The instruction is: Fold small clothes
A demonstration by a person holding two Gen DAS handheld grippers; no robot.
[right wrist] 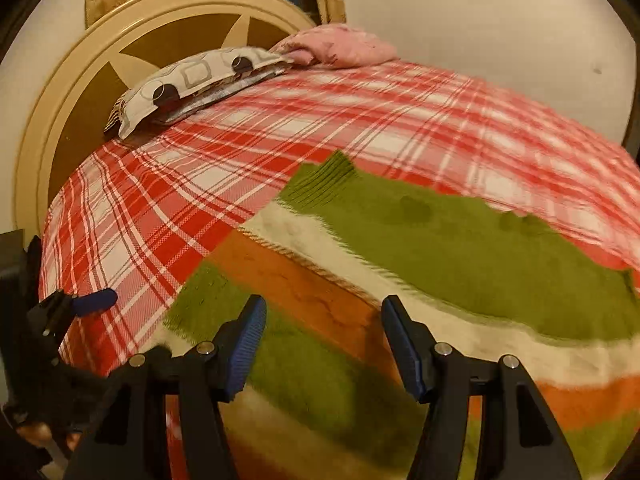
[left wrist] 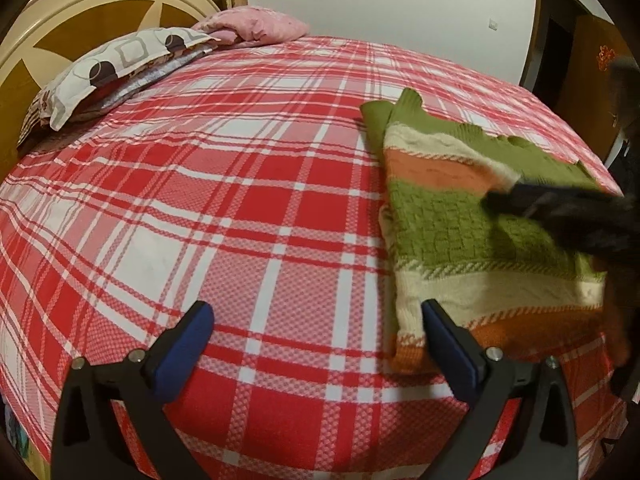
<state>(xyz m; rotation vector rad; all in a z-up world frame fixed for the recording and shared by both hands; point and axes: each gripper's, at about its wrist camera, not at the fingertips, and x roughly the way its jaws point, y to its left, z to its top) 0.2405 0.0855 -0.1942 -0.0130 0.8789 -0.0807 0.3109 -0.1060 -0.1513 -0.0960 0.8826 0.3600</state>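
Clearly, a folded knitted sweater (left wrist: 472, 224), striped in green, cream and orange, is laid flat on the red-and-white plaid bed (left wrist: 224, 208), at the right of the left wrist view and across the lower centre and right of the right wrist view. The left gripper (left wrist: 318, 322) is seen at the bottom of its own frame with its blue-padded fingers (left wrist: 200, 320) held wide apart; nothing is gripped, though the right-hand pad appears to sit at the cream lower-left corner of the sweater. The right gripper (right wrist: 323, 318) is poised over the green and orange bands at the bottom of its frame, its fingers (right wrist: 250, 320) set apart and clamped on nothing; the picture is blurred there. A patterned pillow (left wrist: 116, 72) and a pink pillow (left wrist: 256, 26) are set against the cream headboard (left wrist: 80, 4) at the upper left.
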